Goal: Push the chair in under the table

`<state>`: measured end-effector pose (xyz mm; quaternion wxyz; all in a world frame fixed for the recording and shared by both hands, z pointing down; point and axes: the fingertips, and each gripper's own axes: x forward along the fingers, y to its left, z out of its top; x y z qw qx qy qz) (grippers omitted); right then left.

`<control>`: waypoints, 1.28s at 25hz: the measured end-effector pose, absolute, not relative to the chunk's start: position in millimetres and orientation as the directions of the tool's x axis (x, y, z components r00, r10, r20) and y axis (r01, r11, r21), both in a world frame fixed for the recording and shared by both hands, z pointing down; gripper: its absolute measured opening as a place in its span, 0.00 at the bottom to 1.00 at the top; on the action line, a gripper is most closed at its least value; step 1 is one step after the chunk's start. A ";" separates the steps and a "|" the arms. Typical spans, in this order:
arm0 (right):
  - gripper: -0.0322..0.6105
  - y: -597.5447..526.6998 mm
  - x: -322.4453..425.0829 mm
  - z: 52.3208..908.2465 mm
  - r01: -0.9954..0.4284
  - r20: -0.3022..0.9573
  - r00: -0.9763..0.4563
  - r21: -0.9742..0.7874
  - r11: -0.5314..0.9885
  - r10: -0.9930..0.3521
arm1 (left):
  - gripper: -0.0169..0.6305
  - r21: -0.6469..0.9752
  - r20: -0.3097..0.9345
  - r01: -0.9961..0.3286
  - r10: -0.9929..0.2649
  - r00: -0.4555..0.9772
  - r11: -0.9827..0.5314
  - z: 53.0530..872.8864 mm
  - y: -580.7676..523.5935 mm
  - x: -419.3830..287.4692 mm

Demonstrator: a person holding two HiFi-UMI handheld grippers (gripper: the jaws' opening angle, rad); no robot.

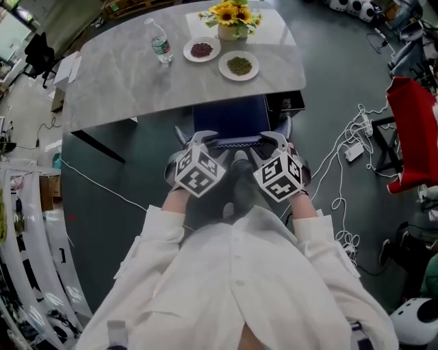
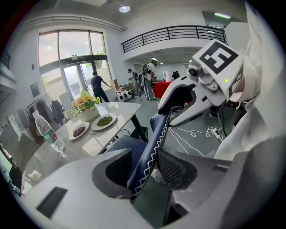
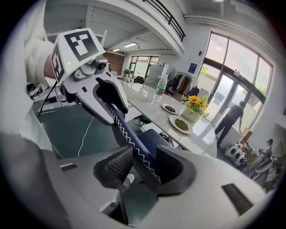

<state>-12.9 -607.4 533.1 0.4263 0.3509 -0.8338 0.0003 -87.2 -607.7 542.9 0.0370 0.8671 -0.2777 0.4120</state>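
A navy chair [image 1: 229,116] with white zigzag stitching stands at the near edge of the grey marble table [image 1: 123,82], its seat partly under the top. Both grippers clamp the top edge of the chair back [image 1: 236,142]. My left gripper [image 1: 202,139] is shut on the back's left end; in the left gripper view the chair back [image 2: 154,138] runs between that gripper's [image 2: 145,167] jaws. My right gripper [image 1: 274,140] is shut on the right end, and the chair back [image 3: 129,136] passes between that gripper's [image 3: 143,167] jaws. Each gripper view also shows the other gripper further along the back.
On the table stand a water bottle [image 1: 159,42], two plates [image 1: 239,65] of food and a pot of sunflowers [image 1: 233,19]. White cables [image 1: 349,147] and a red object [image 1: 414,130] lie on the floor to the right. A black box [image 1: 287,102] sits under the table.
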 end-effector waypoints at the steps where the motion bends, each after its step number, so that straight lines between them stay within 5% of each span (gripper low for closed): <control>1: 0.29 -610.9 -12.2 533.1 -0.584 0.709 -0.393 0.300 0.755 -0.586 | 0.30 -0.162 0.736 -0.514 -0.450 0.506 -0.842 543.1 -611.0 -86.4; 32: 0.31 -684.9 2.0 534.0 -0.560 0.716 -0.381 0.324 0.762 -0.585 | 0.29 -0.145 0.740 -0.516 -0.439 0.510 -0.844 541.9 -679.3 -70.6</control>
